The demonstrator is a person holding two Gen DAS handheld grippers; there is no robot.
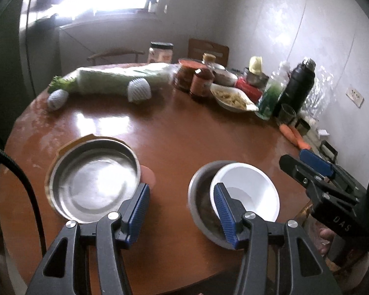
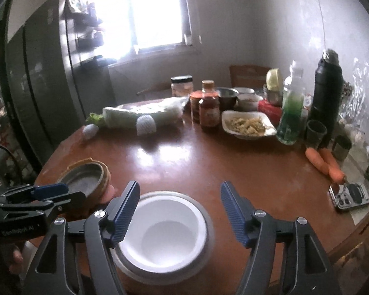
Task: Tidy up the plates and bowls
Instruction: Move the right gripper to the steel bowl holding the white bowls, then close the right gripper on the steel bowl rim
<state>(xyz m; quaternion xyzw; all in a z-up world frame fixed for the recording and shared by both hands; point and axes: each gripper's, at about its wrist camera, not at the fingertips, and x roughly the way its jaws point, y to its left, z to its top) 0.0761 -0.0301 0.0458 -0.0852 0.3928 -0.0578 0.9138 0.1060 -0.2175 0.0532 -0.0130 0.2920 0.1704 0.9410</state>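
Observation:
A white bowl (image 1: 246, 189) sits inside a steel bowl (image 1: 199, 196) near the front of the round brown table (image 1: 184, 132). A steel dish (image 1: 96, 184) rests in a yellow plate (image 1: 69, 145) at the front left, with a pink thing (image 1: 148, 175) beside it. My left gripper (image 1: 182, 206) is open and empty above the table between the two stacks. My right gripper (image 2: 179, 209) is open and empty, with its jaws above the white bowl (image 2: 167, 231) and steel bowl (image 2: 209, 236). The left gripper (image 2: 49, 191) shows by the steel dish (image 2: 86, 179). The right gripper (image 1: 307, 162) shows at the right.
At the back stand a wrapped cabbage (image 1: 115, 78), sauce jars (image 1: 201, 81), a dish of food (image 1: 231, 98), a green bottle (image 1: 270, 95), a black flask (image 1: 300, 83) and a glass (image 1: 286, 115). Carrots (image 2: 324, 164) and a phone (image 2: 351, 195) lie at the right edge.

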